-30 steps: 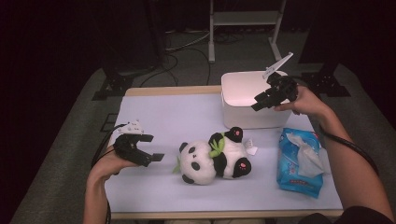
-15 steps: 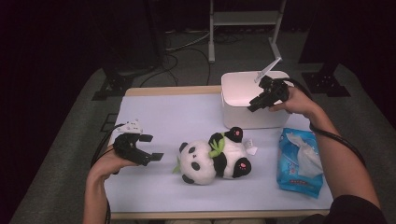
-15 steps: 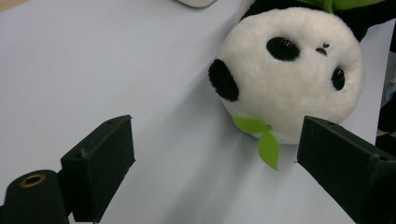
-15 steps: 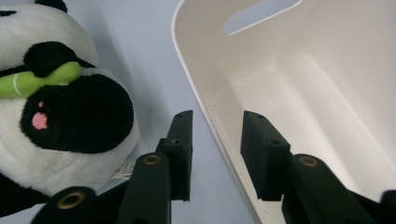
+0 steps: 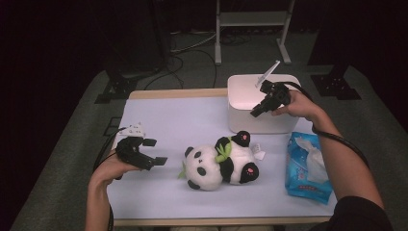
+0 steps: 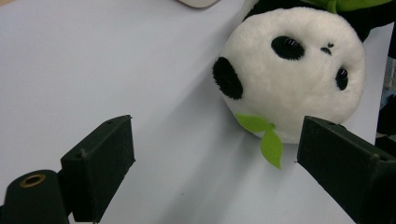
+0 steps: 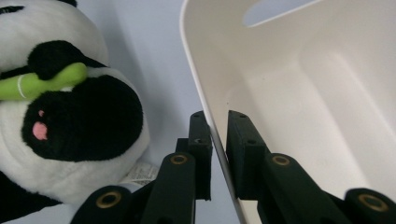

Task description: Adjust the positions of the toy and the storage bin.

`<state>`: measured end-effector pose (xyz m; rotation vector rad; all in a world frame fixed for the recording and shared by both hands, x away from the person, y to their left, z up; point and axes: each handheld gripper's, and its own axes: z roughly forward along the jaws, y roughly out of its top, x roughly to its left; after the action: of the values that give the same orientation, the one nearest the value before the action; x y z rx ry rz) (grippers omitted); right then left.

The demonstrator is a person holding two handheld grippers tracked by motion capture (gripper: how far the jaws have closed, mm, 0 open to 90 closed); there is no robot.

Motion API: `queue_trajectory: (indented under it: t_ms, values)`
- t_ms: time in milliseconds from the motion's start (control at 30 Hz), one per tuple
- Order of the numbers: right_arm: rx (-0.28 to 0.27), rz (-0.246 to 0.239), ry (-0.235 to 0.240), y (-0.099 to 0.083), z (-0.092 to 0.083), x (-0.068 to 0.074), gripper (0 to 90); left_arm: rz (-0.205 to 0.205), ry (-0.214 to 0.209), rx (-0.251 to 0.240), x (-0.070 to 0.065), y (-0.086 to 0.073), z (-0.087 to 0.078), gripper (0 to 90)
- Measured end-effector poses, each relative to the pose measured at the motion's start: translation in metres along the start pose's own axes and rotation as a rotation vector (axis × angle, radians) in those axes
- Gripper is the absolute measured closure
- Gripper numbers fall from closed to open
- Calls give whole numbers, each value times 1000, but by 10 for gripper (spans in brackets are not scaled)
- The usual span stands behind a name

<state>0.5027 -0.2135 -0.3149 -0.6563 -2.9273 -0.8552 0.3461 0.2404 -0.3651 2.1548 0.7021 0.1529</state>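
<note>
The white bin [image 5: 262,103] stands at the far right of the surface [image 5: 183,120], and the right tongs [image 7: 218,140] have just been closing on its near wall [image 7: 205,93], one pad inside and one outside, now pinching the thin rim. It looks like light, stiff, smooth plastic that could slip, so a grip straddling the rim suits it. The left tongs [image 6: 215,163] stand wide and empty beside the panda toy [image 5: 219,163]; the bin's floor is hidden.

Table top [image 5: 192,120] evenly lit from above, surrounding floor and background near black. Soft short shadows under the plush panda [image 5: 219,163]. Mild pinkish glare inside the white bin [image 5: 260,103] below the right gripper [image 5: 257,109]. Gripper views sharp; near jaws slightly soft.
</note>
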Motion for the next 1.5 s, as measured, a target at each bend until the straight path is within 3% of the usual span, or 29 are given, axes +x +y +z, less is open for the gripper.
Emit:
queue_trajectory:
  t_ms: [267,633,1033,1500]
  values:
    - [16,-65,17,23,12,11,847,-4,0,-3,0,-1,-2,101]
    - [16,-110,10,36,21,20,859,-14,-18,-5,-1,-3,0,101]
    - [5,-110,28,39,24,27,859,-20,-31,3,1,-4,5,101]
    - [25,-156,63,52,33,46,858,-21,-29,-1,2,-5,4,101]
